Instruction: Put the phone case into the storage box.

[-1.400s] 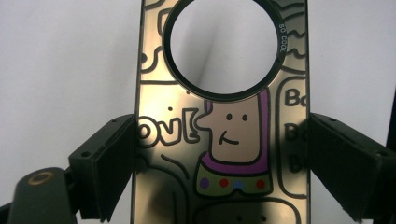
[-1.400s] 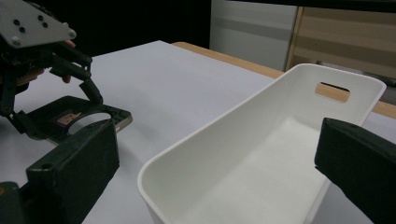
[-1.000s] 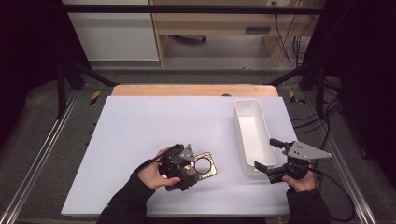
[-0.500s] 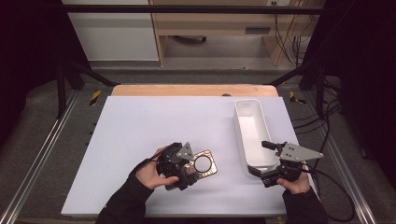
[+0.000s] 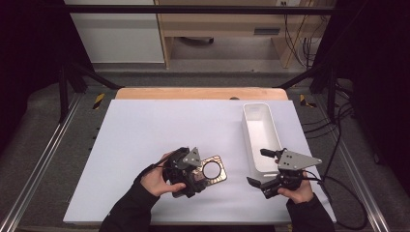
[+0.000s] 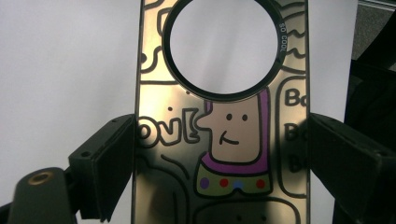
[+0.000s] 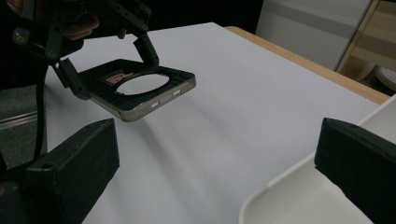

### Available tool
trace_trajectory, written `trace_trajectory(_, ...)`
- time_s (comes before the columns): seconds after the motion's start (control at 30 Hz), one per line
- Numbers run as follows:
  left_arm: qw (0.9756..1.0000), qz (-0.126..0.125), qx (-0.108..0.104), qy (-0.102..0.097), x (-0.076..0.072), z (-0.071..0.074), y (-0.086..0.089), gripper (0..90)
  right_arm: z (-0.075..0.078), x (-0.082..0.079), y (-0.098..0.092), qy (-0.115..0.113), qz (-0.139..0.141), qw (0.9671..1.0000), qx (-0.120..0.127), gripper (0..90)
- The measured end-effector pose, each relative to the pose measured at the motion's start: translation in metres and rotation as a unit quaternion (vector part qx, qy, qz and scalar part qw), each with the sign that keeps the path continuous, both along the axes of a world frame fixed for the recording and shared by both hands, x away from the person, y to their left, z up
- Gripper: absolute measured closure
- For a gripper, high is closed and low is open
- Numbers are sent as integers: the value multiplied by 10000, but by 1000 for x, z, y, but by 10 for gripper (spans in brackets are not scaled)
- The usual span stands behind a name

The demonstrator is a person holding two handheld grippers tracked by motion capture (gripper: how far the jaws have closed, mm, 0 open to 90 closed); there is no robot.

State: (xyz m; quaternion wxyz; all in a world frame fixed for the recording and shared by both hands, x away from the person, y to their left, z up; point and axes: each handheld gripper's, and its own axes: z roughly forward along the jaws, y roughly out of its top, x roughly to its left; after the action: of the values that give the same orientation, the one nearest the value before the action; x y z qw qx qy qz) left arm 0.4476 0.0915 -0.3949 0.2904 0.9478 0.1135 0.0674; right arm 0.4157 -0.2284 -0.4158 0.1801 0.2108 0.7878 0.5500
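Lower centre of the high view: the left gripper [image 5: 193, 175] is clamped on a phone case [image 5: 212, 169], jaws pressing its two long edges. In the right gripper view the case hangs at upper left, lifted off the white table [image 5: 145, 130]. Lower right of the high view, the right gripper [image 5: 263, 186] gapes wide with nothing in it, just beside the near end of the white tray [image 5: 247, 130]
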Motion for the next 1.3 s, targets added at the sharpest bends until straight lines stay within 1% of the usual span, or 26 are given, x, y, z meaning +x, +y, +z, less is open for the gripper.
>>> trace_trajectory(0.1,10000,-49,14,-23,-1,2,-2,114,0,0,6,13,100,9999,-55,3)
trace_trajectory(0.23,9999,-90,-32,-37,-2,6,-1,113,-1,0,12,28,217,9997,-126,3)
trace_trajectory(0.37,9999,-89,-18,-76,0,7,-1,113,-1,1,18,53,298,9993,-197,3)
trace_trajectory(0.43,9999,-93,-4,-47,1,7,-1,114,0,1,20,56,338,9992,-217,4)
trace_trajectory(0.77,9999,-149,-59,-50,1,7,0,114,4,4,30,25,479,9986,-225,4)
trace_trajectory(1.03,9996,-255,-95,-71,0,8,-2,114,6,4,34,14,622,9978,-240,4)
trace_trajectory(1.3,9991,-410,-69,-64,-3,10,-6,114,7,3,36,34,766,9966,-295,4)
